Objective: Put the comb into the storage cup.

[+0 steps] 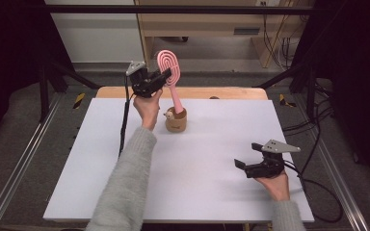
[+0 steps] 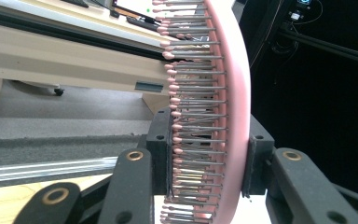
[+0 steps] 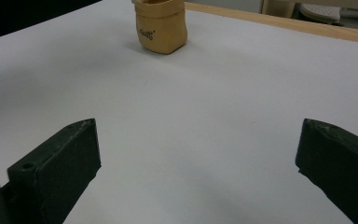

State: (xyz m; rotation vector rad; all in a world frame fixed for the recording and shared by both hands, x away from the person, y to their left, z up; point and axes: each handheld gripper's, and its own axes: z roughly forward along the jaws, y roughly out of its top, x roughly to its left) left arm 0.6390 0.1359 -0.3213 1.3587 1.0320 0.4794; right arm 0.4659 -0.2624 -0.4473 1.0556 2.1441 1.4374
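Note:
A pink hairbrush (image 1: 169, 70) stands tilted with its handle down in a small tan holder (image 1: 176, 121) at the back middle of the white table. My left gripper (image 1: 166, 76) is shut on the brush's oval head, held up behind the holder. In the left gripper view the black pads clamp the pink head (image 2: 235, 116) and its bristles (image 2: 193, 121) from both sides. My right gripper (image 1: 246, 155) rests low over the table's front right, open, with nothing between its fingers. In the right gripper view the tan holder (image 3: 161, 25) stands far ahead.
The white table (image 1: 197, 159) has a wooden strip (image 1: 212, 93) along its far edge. Black cables (image 1: 318, 187) trail off the right side. A light wooden desk (image 1: 207, 24) stands behind the table, with dark frames at both sides.

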